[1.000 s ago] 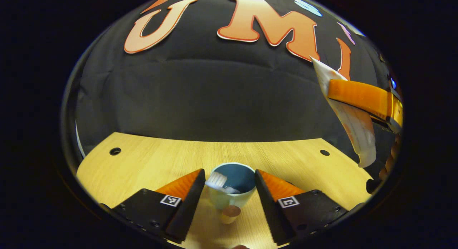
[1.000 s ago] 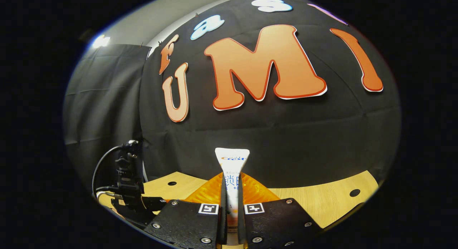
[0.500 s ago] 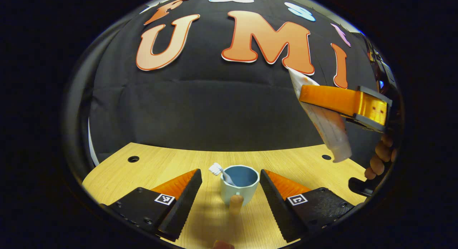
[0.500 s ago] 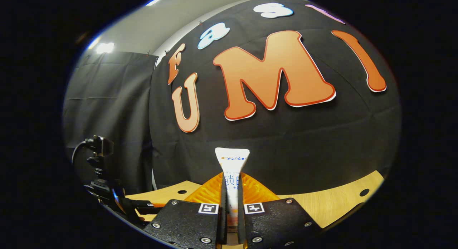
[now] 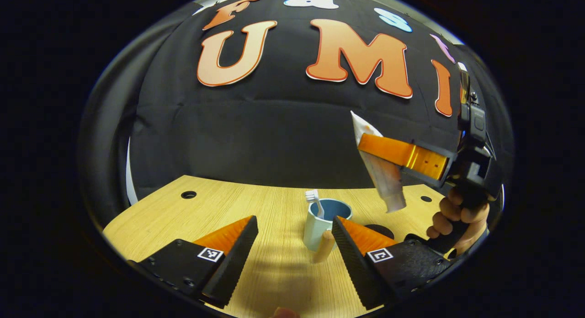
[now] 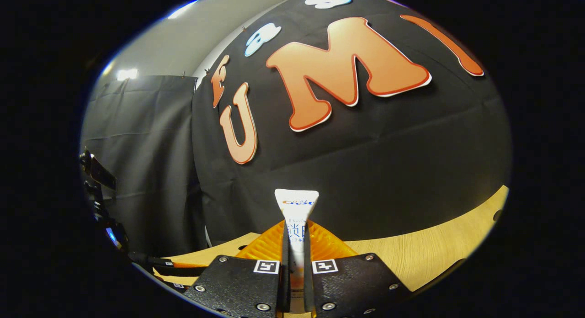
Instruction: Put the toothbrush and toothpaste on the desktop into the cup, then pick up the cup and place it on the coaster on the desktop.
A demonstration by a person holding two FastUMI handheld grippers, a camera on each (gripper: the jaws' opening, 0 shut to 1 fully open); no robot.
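A pale blue cup (image 5: 320,226) with a wooden handle stands on the wooden table (image 5: 205,213). A white toothbrush (image 5: 314,200) leans in it, head up. My left gripper (image 5: 292,238) is open and low over the table, with the cup just inside its right finger. My right gripper (image 5: 365,146) hangs above and to the right of the cup, shut on the white toothpaste tube (image 5: 386,181), whose cap end points down. In the right gripper view the tube (image 6: 296,208) stands up between the shut fingers of that gripper (image 6: 296,245).
A dark round coaster (image 5: 381,229) lies on the table right of the cup, partly behind my left gripper's right finger. A hand (image 5: 457,217) holds the right gripper's handle. Small holes (image 5: 188,194) mark the tabletop near its far edge.
My left gripper has drawn back and to the left, leaving the cup with the toothbrush in it. The right gripper has carried the toothpaste lower and nearer the cup.
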